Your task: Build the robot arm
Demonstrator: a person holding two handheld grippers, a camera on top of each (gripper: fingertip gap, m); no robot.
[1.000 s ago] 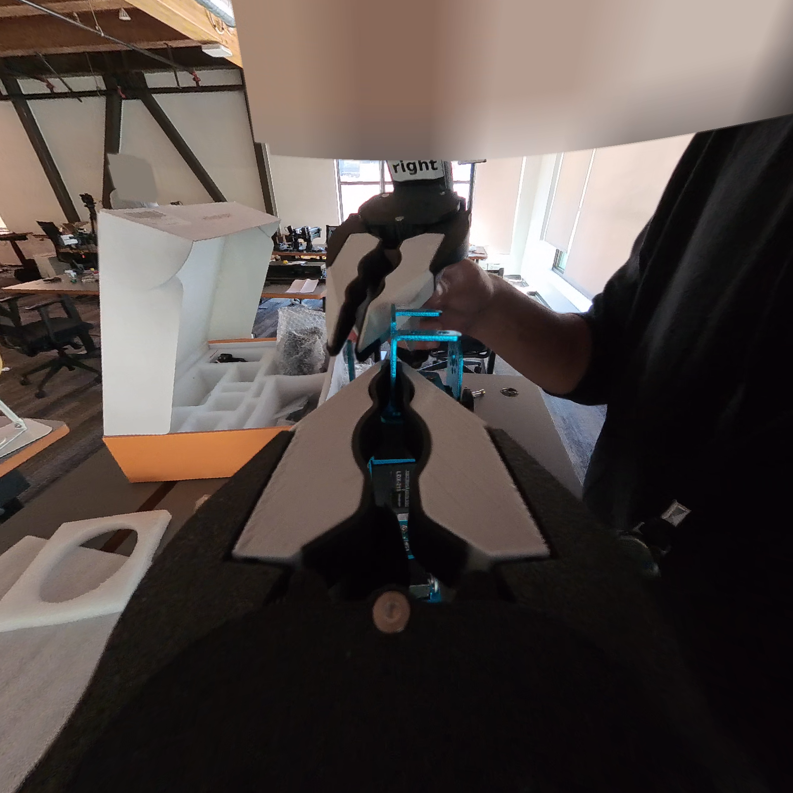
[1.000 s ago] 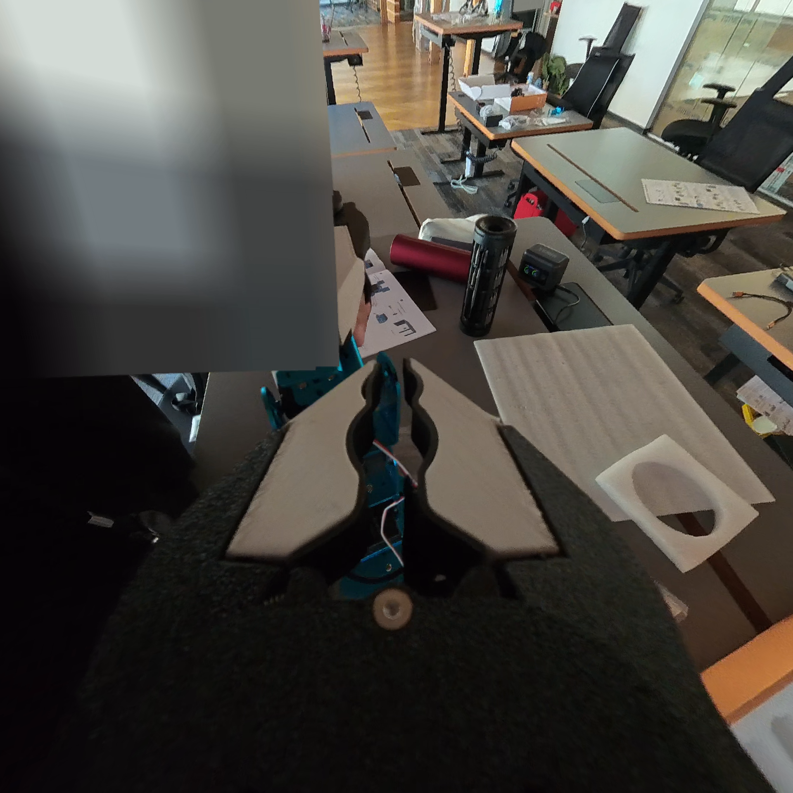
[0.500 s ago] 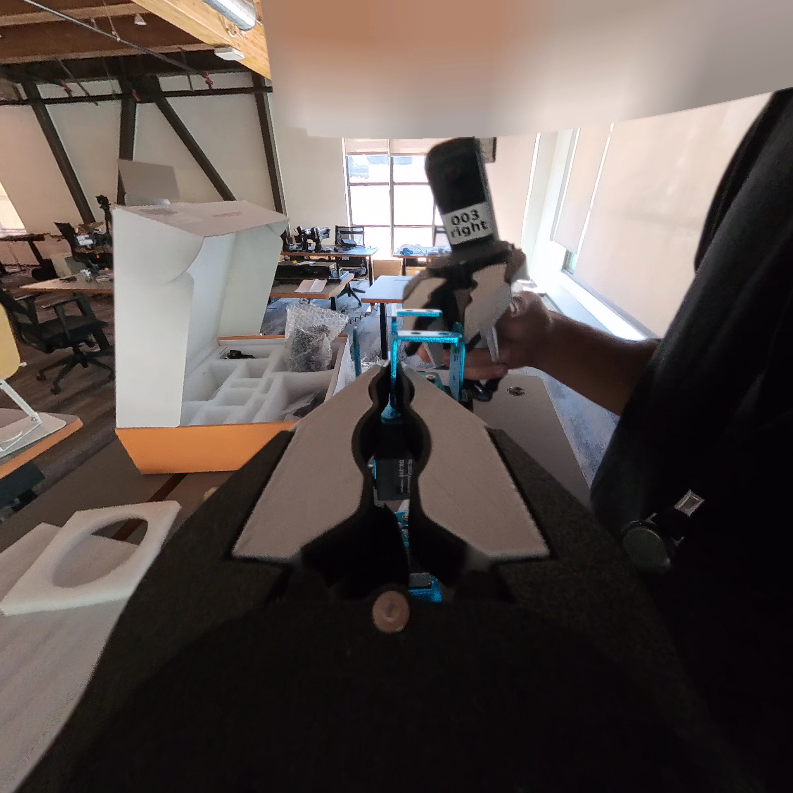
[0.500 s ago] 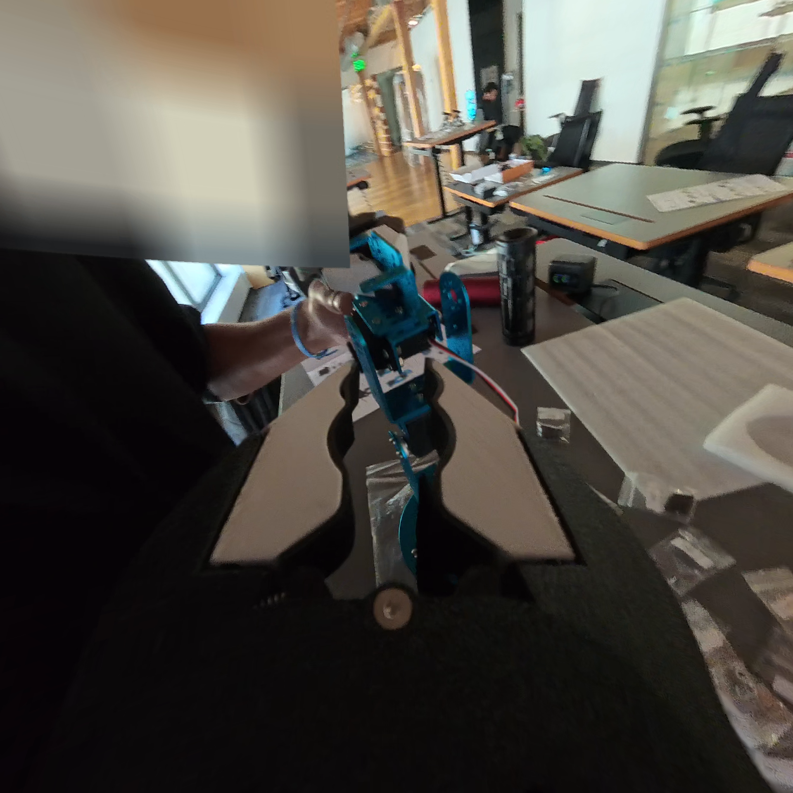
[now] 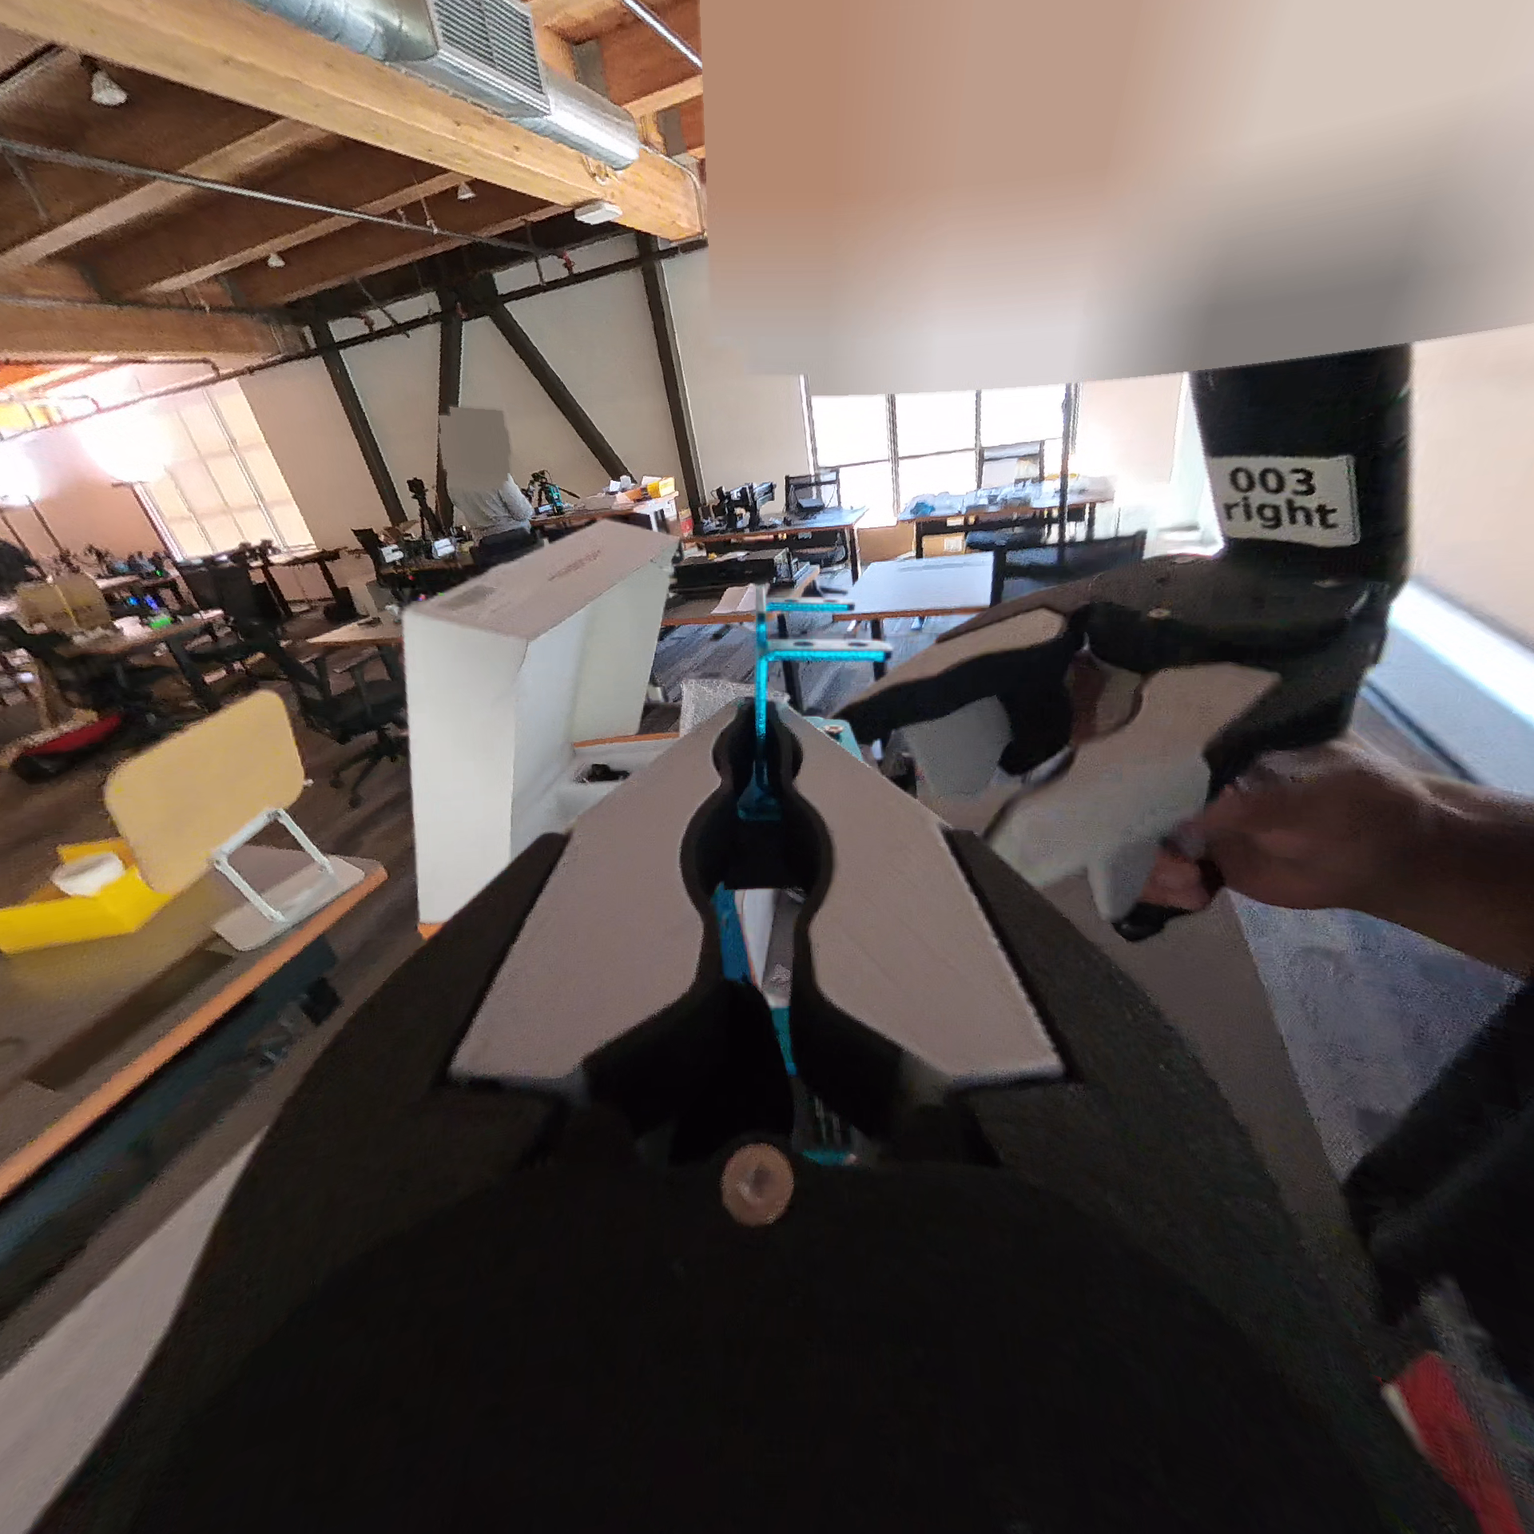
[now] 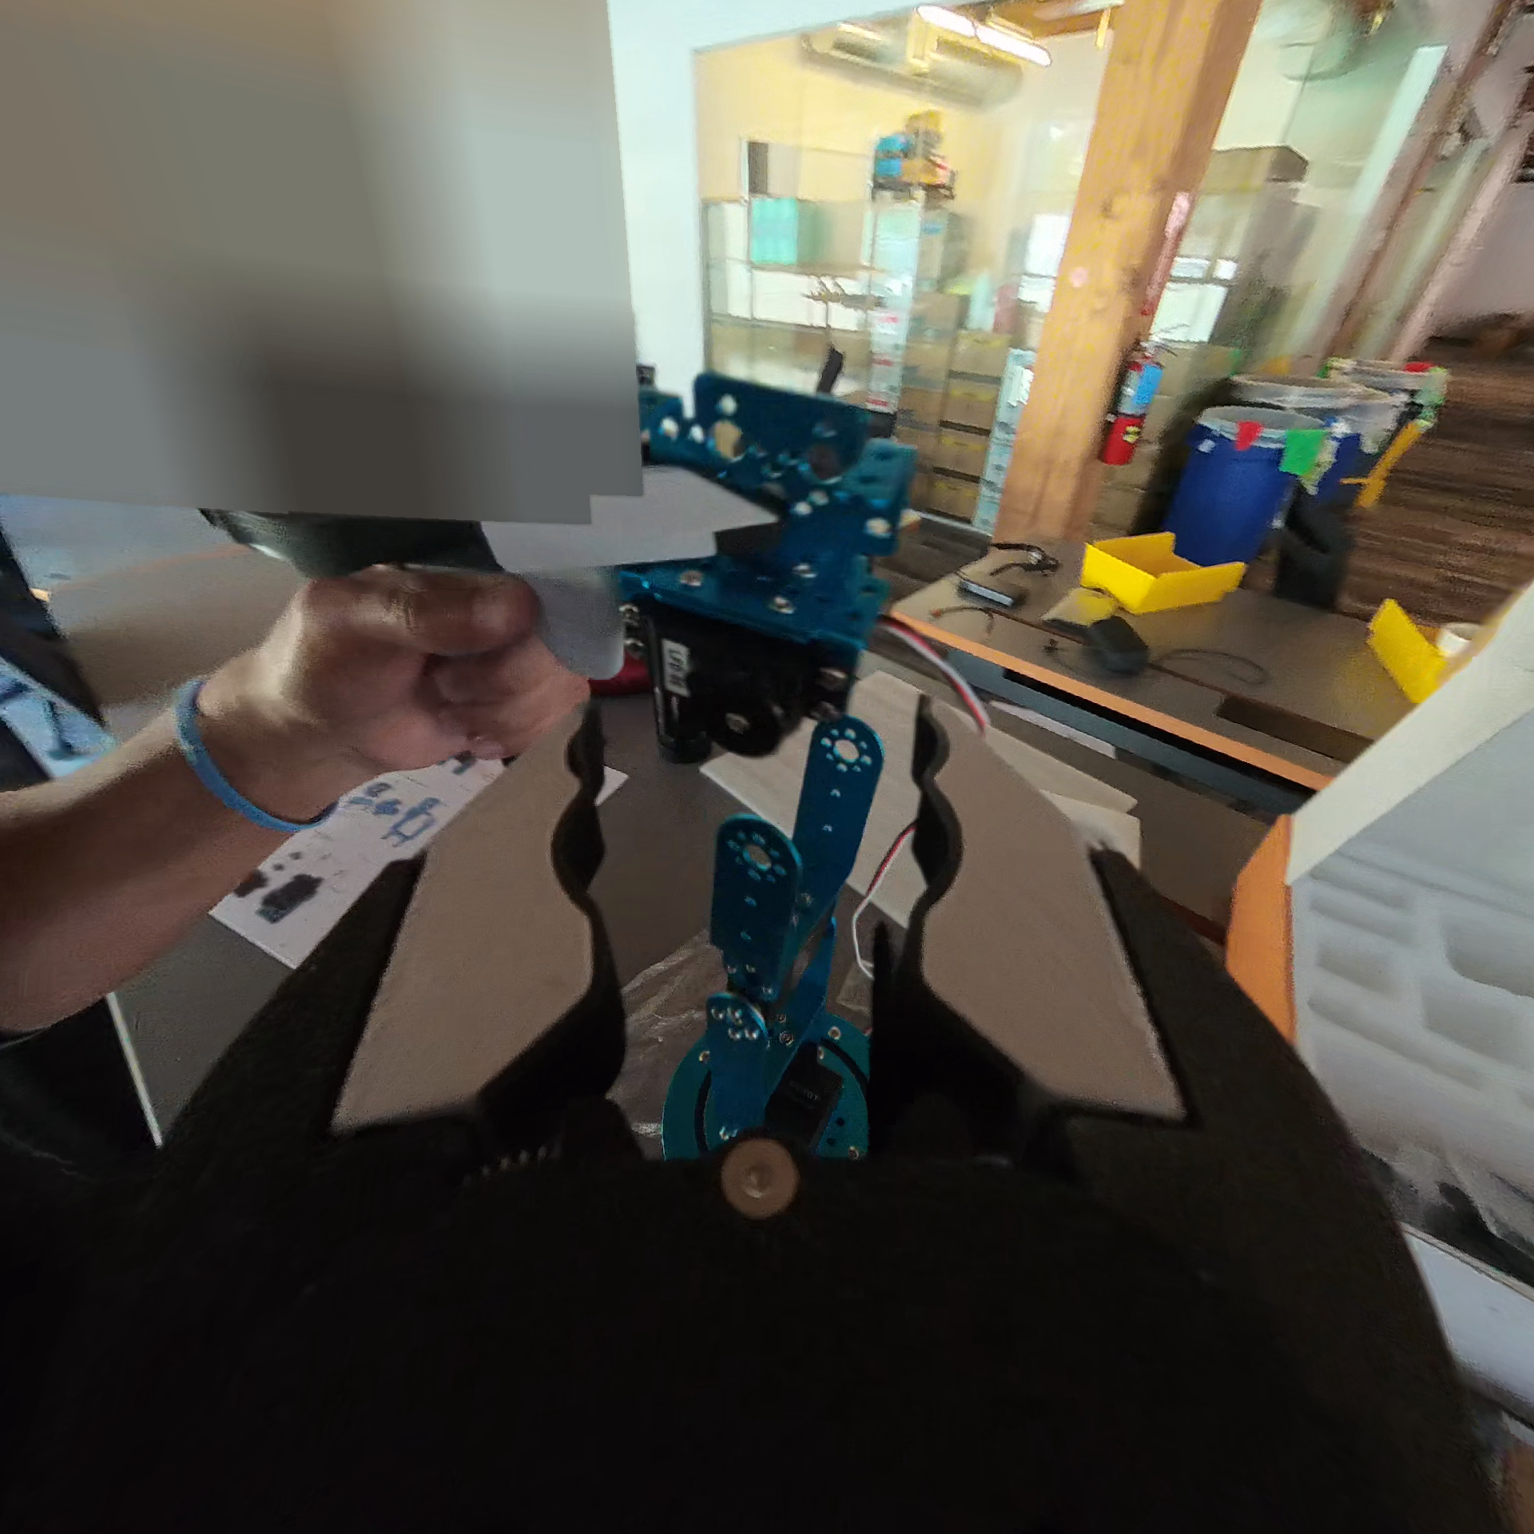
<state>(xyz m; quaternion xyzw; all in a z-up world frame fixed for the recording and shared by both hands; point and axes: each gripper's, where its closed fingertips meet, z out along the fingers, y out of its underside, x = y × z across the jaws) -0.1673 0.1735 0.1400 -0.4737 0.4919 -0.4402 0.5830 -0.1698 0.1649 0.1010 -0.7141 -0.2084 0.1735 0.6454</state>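
A blue metal robot-arm kit with black servos (image 6: 830, 813) stands upright on its round base (image 6: 764, 1087). My left gripper (image 5: 759, 714) is shut on a thin blue bracket (image 5: 818, 652) of the kit. In the right wrist view a hand with a blue wristband (image 6: 398, 664) holds that gripper at the kit's top bracket (image 6: 788, 515). My right gripper (image 6: 757, 718) is open. The kit's blue links stand between its fingers without touching them. It also shows at the right of the left wrist view (image 5: 913, 776), held by a hand (image 5: 1328, 830).
An open white box with a foam insert (image 5: 531, 705) stands behind the kit and shows at the right of the right wrist view (image 6: 1411, 955). A printed sheet (image 6: 332, 855) lies on the dark table. Yellow bins (image 6: 1162, 573) sit on a farther table. Across from one pair of fingers to the other is roughly 4 cm.
My right gripper went from nearly shut around the blue kit to wide open and drew back. Both views tilted upward. My left gripper stayed shut on the kit.
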